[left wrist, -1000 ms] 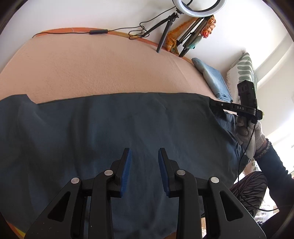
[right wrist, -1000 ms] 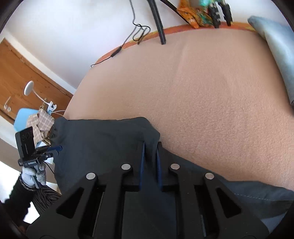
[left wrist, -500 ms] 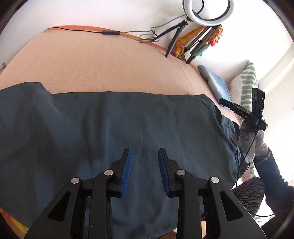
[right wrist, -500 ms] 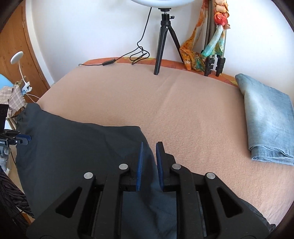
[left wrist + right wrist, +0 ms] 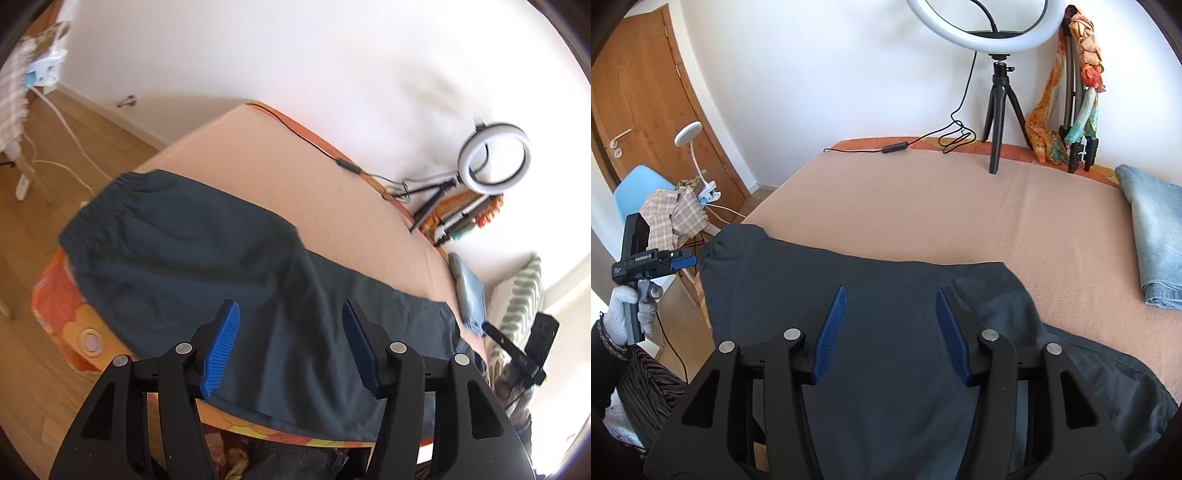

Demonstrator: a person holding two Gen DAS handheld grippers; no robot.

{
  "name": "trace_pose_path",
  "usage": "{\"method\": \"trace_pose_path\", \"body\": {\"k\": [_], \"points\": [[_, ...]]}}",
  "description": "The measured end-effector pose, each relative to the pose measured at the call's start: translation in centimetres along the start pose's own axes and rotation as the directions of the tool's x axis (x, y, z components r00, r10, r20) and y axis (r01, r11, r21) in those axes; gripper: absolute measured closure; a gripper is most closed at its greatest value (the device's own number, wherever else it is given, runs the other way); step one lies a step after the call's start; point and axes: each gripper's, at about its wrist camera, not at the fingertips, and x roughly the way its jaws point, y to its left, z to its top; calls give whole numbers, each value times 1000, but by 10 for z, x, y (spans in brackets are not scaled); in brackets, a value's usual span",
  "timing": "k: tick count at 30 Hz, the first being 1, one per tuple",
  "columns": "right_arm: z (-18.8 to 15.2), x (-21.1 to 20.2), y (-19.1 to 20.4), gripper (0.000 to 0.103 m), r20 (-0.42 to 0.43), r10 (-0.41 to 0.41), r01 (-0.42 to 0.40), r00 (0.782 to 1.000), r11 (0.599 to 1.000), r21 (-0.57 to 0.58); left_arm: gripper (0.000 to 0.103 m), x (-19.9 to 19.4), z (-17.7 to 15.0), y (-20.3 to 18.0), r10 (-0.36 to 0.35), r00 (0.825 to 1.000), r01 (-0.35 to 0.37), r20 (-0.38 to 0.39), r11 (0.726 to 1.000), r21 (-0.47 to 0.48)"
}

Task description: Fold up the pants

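Note:
Dark blue pants lie along the near edge of a bed with a peach blanket. The elastic waistband is at the left end in the left wrist view. My left gripper is open and empty above the middle of the pants. In the right wrist view the pants lie with a folded-over edge at the right. My right gripper is open and empty above them. The left gripper also shows in the right wrist view, at the waistband end.
A ring light on a tripod stands at the far side of the bed with its cable. Folded light-blue jeans lie at the right. A chair with cloth and a door are left.
My right gripper has opened and let go of the pants fabric. My left gripper has opened wider and swung left and up, so the waistband and floor now show.

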Motion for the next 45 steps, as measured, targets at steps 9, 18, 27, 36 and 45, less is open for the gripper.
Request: {"method": "trace_pose_path", "body": {"k": [9,18,27,36,45], "points": [[-22,27,42,49,-99,30,-32,995,999,-13,46,-22,27,135,56,996,-30,67,939,-343],[-31,67,49,49,-124,79,-65,989,992,110,46,0,27,161,49,999,-39,17,925,-377],[-31,70,51,49,-125,113,-99,986,988,115,46,20,32,157,135,991,-133,-13,941,-312],[-29,69,35,49,-137,106,-84,985,983,161,67,25,31,142,209,978,-195,30,949,-247],[-26,68,59,49,-138,75,-64,988,994,84,83,15,33,114,250,958,-235,137,965,-117]]}}
